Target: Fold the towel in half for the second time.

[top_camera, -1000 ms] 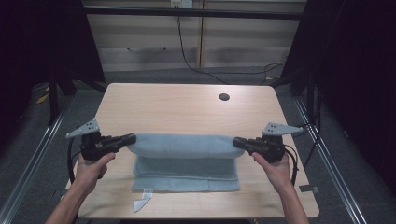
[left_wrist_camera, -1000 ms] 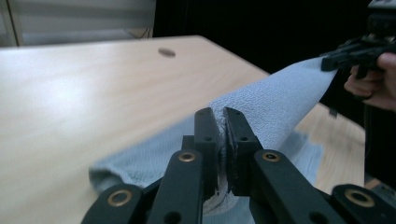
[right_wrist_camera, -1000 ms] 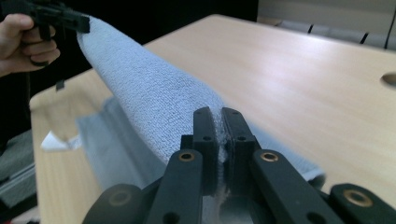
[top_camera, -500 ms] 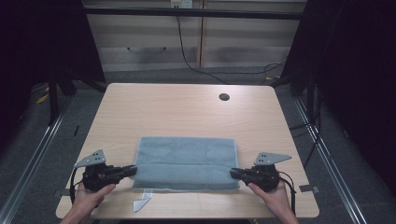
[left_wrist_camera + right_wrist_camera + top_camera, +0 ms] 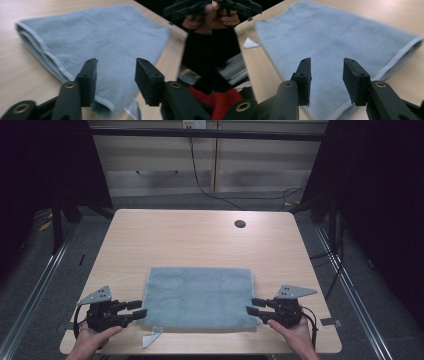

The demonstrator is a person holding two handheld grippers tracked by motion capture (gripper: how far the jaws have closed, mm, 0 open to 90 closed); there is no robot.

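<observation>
Folding looks like the step in hand: the grey towel point(image 5: 200, 297) lies doubled and flat near the table's point(image 5: 200, 235) front edge, the left gripper point(image 5: 139, 309) and right gripper point(image 5: 252, 306) both gape unloaded at its near corners, so next comes a fresh pinch for another fold.

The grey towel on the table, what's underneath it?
The folded towel lies flat on the wooden table. A white tag pokes out beside its near left corner. Whatever else lies beneath it or between its layers is covered.
</observation>
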